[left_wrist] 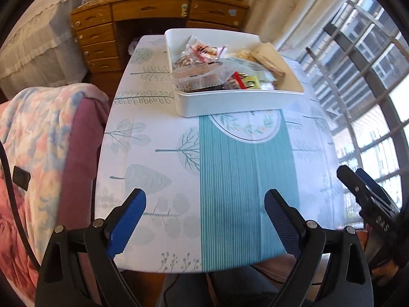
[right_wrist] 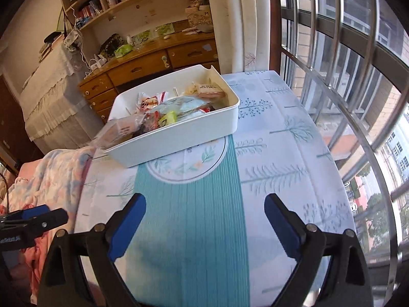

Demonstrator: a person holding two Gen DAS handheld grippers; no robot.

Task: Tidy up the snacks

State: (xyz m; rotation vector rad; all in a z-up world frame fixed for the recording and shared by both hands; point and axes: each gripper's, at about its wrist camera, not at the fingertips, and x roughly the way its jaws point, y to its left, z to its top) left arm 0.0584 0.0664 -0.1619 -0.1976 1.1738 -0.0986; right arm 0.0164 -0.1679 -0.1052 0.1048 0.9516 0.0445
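White rectangular plastic bin [right_wrist: 179, 138] heaped with wrapped snacks [right_wrist: 163, 112], well ahead of both grippers on patterned-cloth bench [right_wrist: 281, 179]. Left gripper [left_wrist: 204, 220], right gripper [right_wrist: 204, 220]: jaws wide, empty, neither clearly nearer.

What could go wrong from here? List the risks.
1. A clear snack packet sticks out over the white bin's corner beside the table edge; a nudge could tip it off.
2. The bin is heaped; loose wrappers may spill if it is moved.
3. Both hand-held grippers, left and right, are open and empty.
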